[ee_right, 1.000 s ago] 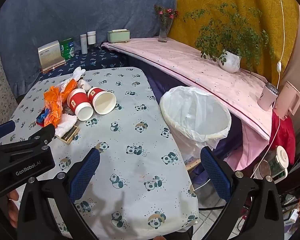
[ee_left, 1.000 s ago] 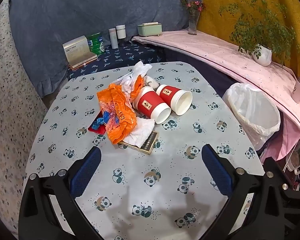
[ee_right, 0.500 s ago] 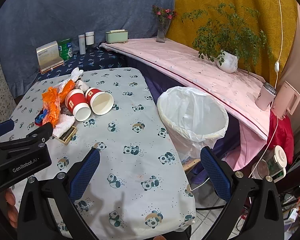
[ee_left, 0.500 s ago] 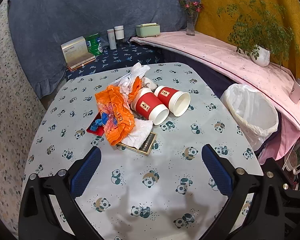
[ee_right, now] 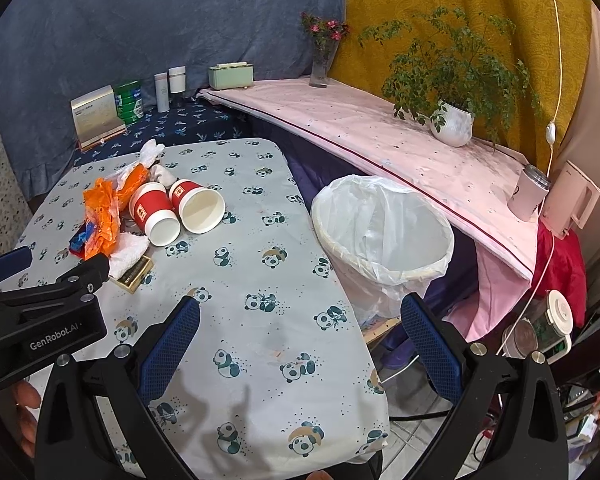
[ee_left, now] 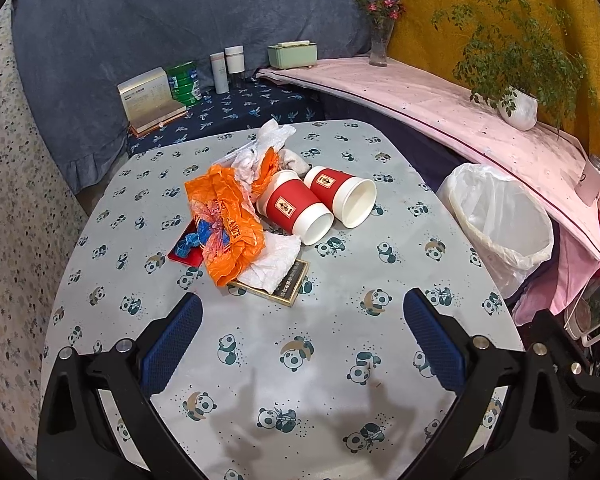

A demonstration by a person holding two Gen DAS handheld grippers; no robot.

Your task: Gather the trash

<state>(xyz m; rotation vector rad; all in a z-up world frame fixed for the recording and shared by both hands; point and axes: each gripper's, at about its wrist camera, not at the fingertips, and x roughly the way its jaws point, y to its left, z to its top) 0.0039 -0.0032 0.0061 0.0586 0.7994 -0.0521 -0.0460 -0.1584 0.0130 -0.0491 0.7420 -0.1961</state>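
Note:
A trash pile lies mid-table: an orange plastic bag (ee_left: 226,216), two red paper cups (ee_left: 296,208) on their sides, white tissue (ee_left: 274,260), a dark flat box (ee_left: 286,284) and a blue-red wrapper (ee_left: 190,244). The pile also shows in the right wrist view (ee_right: 152,208). A white-lined bin (ee_left: 500,220) stands right of the table, also in the right wrist view (ee_right: 384,232). My left gripper (ee_left: 300,328) is open and empty, short of the pile. My right gripper (ee_right: 300,332) is open and empty over the table's near right part.
The panda-print table (ee_left: 340,340) has a pink shelf (ee_left: 440,116) behind it with a potted plant (ee_left: 518,108) and a vase (ee_left: 378,46). Boxes, a green can and bottles (ee_left: 220,68) stand at the back. A kettle and cup (ee_right: 552,196) sit far right.
Both grippers have drawn back and risen a little, so the pile and bin look slightly smaller and farther. Both stay open and nothing on the table has moved.

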